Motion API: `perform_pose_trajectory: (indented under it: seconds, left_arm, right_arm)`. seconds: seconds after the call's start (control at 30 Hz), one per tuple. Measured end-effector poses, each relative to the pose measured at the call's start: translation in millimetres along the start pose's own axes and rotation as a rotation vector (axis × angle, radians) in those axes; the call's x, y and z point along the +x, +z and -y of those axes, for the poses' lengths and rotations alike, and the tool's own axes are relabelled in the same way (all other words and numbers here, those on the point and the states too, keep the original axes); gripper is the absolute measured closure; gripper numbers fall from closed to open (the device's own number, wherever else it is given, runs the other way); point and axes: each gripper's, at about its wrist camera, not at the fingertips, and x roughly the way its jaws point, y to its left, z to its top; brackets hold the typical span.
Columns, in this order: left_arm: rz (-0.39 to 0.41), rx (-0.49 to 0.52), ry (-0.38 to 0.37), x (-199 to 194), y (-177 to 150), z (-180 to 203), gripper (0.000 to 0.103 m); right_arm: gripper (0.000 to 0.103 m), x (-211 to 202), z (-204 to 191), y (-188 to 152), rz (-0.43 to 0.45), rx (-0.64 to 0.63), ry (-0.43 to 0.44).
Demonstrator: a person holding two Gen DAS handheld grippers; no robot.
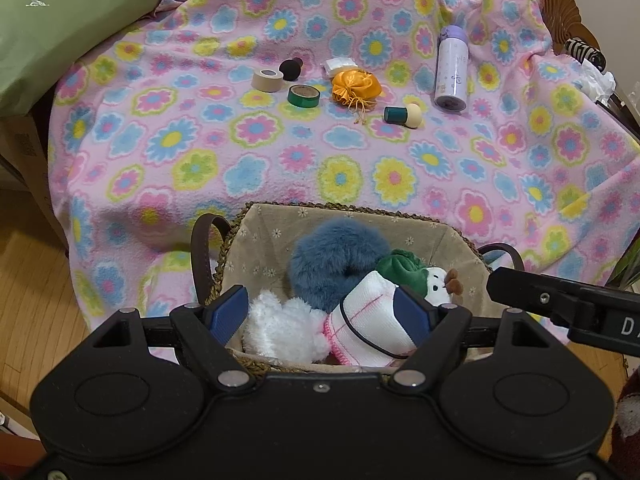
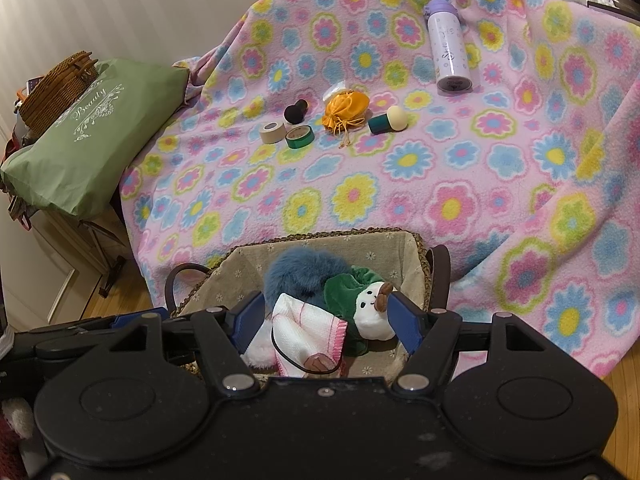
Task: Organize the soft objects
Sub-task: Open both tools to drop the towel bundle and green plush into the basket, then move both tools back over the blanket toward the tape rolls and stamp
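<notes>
- A woven basket (image 1: 280, 220) with a beige flowered lining and dark handles stands at the near edge of a surface draped in a pink blanket (image 1: 280, 168) printed with bright flowers.
- The soft things lie inside the basket: a blue furry piece (image 1: 332, 264) at the back, a white fluffy toy (image 1: 280, 328) at the front left, a folded white cloth with pink stitching (image 1: 372, 320) leaning across the middle, and a small white plush in green velvet (image 2: 368, 300) to the right.
- The left gripper (image 1: 324, 314) hangs over the basket, fingers apart, gripping nothing; the cloth and fluffy toy show between them.
- The right gripper (image 2: 332, 320) hangs beside it, fingers also apart; the cloth and plush sit between them, and no grip can be seen.
- Farther back on the blanket, well apart from the basket: a beige tape roll (image 1: 267, 79), a green tape roll (image 1: 304, 95), a black sponge (image 1: 291, 67), an orange drawstring pouch (image 1: 354, 88), a teal-handled sponge (image 1: 402, 113) and a lilac bottle (image 1: 451, 68) lying down.
- A green cushion (image 1: 52, 28) lies at the left.
</notes>
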Motion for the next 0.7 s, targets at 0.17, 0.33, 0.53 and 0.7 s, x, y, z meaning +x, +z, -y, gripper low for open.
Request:
perform_pose_trajectory:
  seconds: [0.17,0.33,0.53,0.7]
  left_arm:
    - [0.001,0.001,0.001,-0.1,0.5,0.4,0.027]
    - [0.008,0.009,0.009,0.0,0.5,-1.3,0.027]
    - [0.034,0.038,0.031,0.3,14.4,-5.8,0.027]
    - [0.097,0.082,0.083,0.6,39.9,-11.9,0.015]
  right_arm:
    - [0.034,0.0,-0.5,-0.4,0.000,0.000,0.000]
    - [0.033,-0.2,0.2,0.5,0.001,-0.005,0.000]
    - [0.027,2.2,-3.7,10.4,0.049,-0.103,-0.054]
    - [0.021,11.2,0.2,30.6,0.078,-0.146,-0.058]
